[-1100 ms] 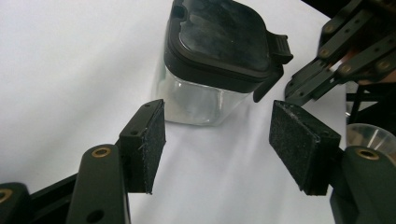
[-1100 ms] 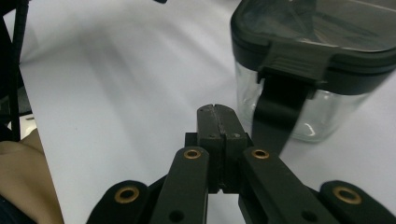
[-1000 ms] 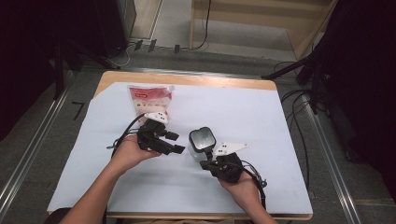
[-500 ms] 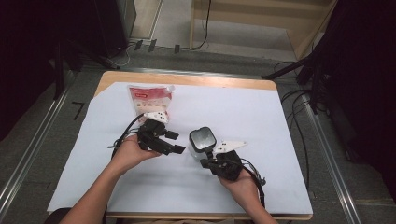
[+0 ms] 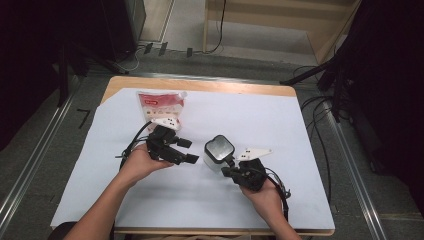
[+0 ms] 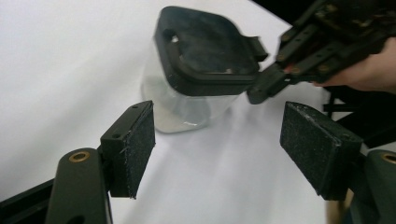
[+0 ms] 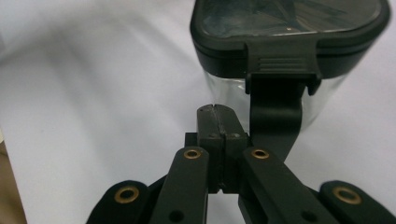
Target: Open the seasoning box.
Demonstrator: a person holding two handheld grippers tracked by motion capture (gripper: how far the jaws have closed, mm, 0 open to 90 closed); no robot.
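Presently the clear container with black lid sits mid-table. The right gripper, jaws together, rests beside its latch at five o'clock. The left gripper, at nine o'clock, has just been opening, nothing between its pads. Judged step: approach; next, the left must clamp the body.

We are seeing a clear square plastic container with a black lid standing on the white-covered counter. The right tool is sitting pinched together just beside the container's near edge. The left tool is pointing toward the container from its left, its jaws having just been opening, nothing between them. A red and white flat pouch is lying behind the left tool.
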